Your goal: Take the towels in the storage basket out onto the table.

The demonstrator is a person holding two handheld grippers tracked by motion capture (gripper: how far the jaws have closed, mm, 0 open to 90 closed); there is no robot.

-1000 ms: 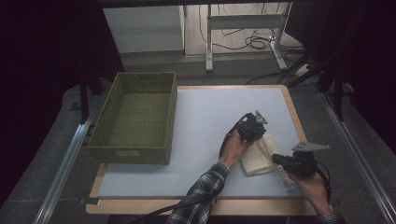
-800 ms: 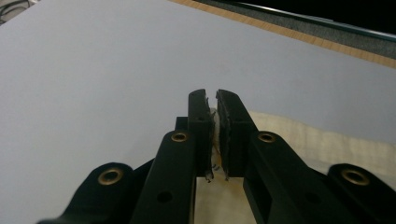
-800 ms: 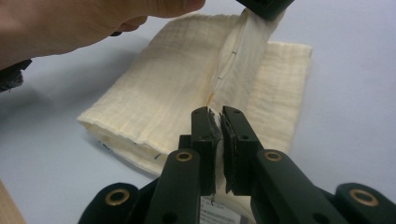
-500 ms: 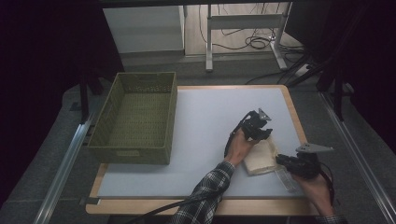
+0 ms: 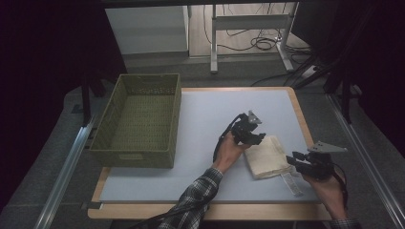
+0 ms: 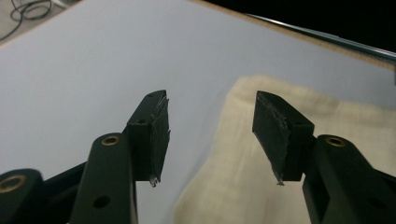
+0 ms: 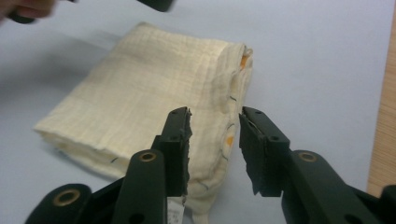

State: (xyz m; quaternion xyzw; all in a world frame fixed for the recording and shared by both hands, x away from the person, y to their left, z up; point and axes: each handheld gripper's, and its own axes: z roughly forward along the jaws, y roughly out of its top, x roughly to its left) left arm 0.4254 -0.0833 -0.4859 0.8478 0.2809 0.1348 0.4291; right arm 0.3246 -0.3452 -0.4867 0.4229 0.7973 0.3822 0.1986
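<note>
Cloth: a folded cream cloth lies flat on the pale tabletop, near its right edge, between the two grippers
Left gripper: the left gripper is at the far left edge of the cloth; in the left gripper view its jaws stand wide apart and hold nothing, with the cloth edge below the gap
Right gripper: the right gripper is at the near right side of the cloth; its jaws are apart, one on each side of the folded corner, and not closed on it
Basket: a green woven basket stands on the left part of the tabletop, well apart from the cloth
</note>
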